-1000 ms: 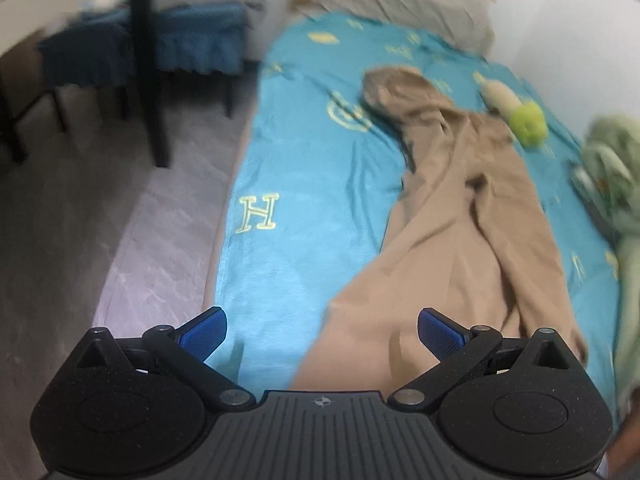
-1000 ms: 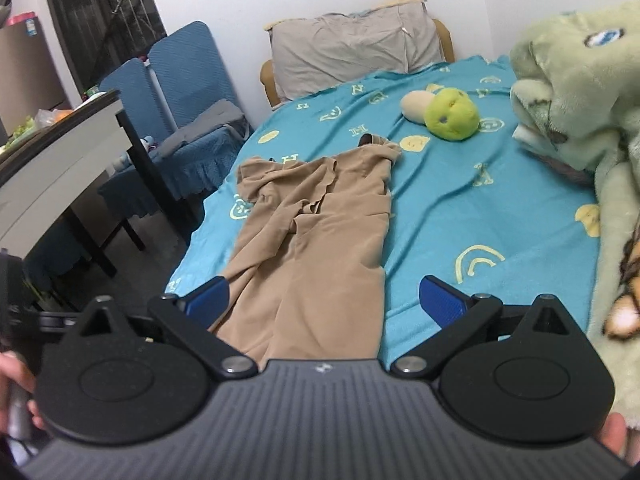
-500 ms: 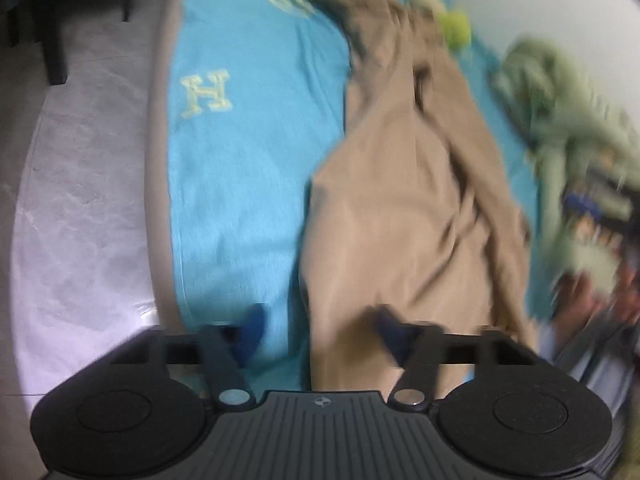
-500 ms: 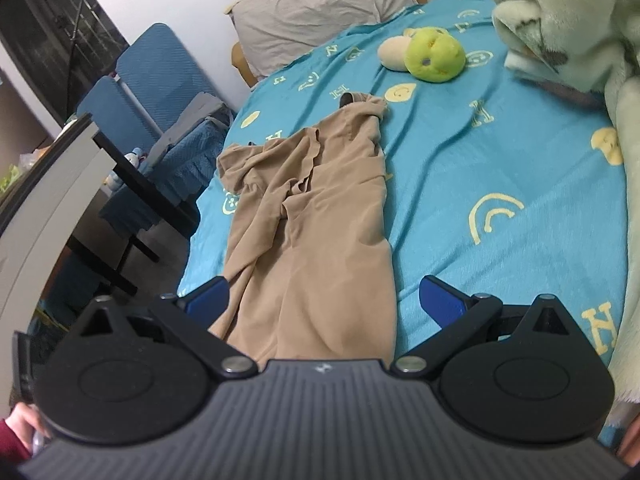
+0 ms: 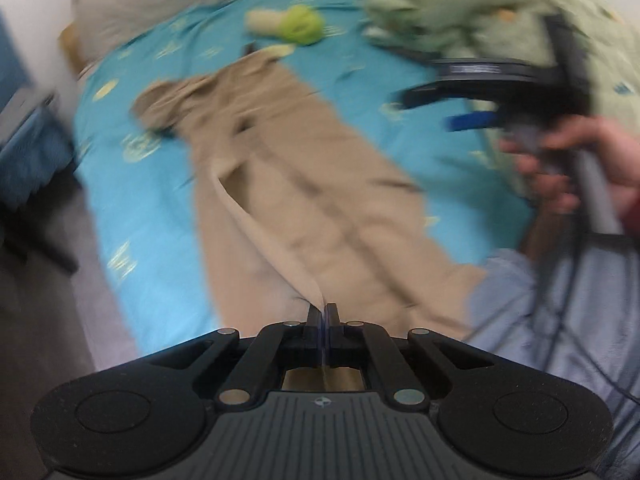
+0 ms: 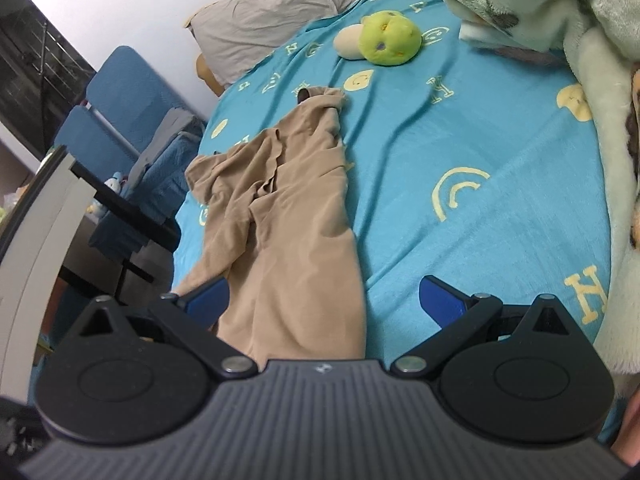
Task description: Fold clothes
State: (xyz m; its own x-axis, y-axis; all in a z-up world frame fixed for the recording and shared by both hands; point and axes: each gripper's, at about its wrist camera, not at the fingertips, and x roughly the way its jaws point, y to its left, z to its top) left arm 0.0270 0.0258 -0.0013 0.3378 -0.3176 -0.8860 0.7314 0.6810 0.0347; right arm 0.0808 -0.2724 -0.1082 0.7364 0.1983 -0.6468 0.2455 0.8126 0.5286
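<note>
Tan trousers (image 5: 304,184) lie lengthwise on the turquoise bed sheet (image 5: 132,184), crumpled at the far end. My left gripper (image 5: 322,312) is shut on a fold of their near left edge, and the cloth rises in a ridge into the jaws. In the right wrist view the same trousers (image 6: 280,232) run from the near edge up the bed. My right gripper (image 6: 322,298) hangs open just above their near hem, pads apart and touching nothing. The left wrist view, which is blurred, also catches that right gripper (image 5: 440,110), held by a hand (image 5: 560,160) at the right.
A green plush toy (image 6: 388,40) and a grey pillow (image 6: 280,12) lie at the bed's far end. A pale green fleece blanket (image 6: 560,20) is heaped along the right side. Blue chairs (image 6: 120,92) and a desk (image 6: 40,220) stand left of the bed.
My left gripper went from wide open to shut on the trousers' near edge, rolled, and swung so that it faces up the bed. My right gripper rolled and sank a little toward the hem.
</note>
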